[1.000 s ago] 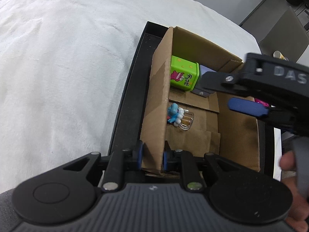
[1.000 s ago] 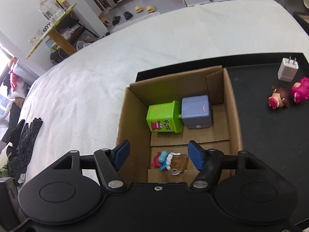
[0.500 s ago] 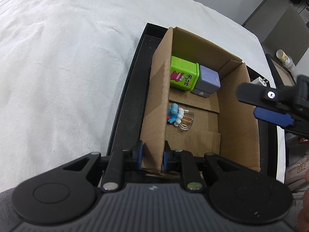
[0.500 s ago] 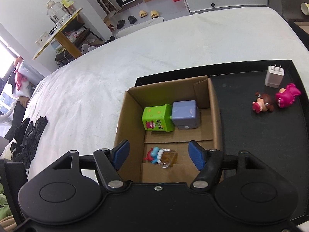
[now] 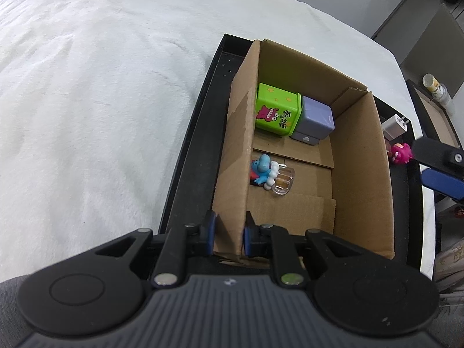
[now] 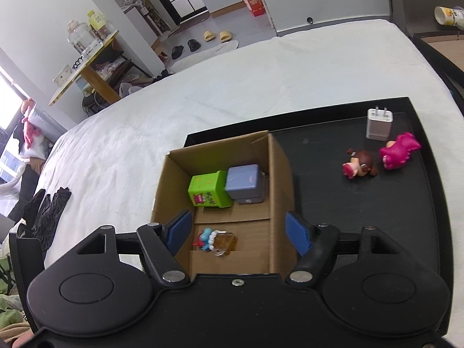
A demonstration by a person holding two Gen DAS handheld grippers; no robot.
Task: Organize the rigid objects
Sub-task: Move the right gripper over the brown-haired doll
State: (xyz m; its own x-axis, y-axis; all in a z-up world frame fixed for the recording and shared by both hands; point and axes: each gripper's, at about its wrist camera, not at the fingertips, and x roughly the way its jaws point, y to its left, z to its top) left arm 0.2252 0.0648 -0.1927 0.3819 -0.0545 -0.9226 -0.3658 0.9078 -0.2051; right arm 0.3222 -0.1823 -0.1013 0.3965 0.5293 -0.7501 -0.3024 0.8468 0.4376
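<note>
Landmark: the cardboard box (image 5: 359, 174) stands at one end of the black tray (image 6: 406, 217), on a white cloth-covered table (image 5: 101, 101).
Left gripper (image 5: 227, 232): clamped on the box's near wall, one pad outside and one inside, likely to keep the light box from sliding while things go in.
Right gripper (image 6: 239, 229): empty, hanging above the box; its jaws have just been opening, with nothing between them, apparently readying for the next pick.
Inside the box: a green tin (image 5: 275, 110) and a lilac cube (image 5: 316, 119) sit touching at the far wall; a blue figure (image 5: 261, 169) lies nearer the held wall.
Outside the box: a white charger (image 6: 378, 124), a pink toy (image 6: 398, 150) and a brown-haired doll (image 6: 359, 163) lie close together at the tray's other end.
Progress: about half done; three items await packing.
Next move: probably reaching across the tray for one of them.
</note>
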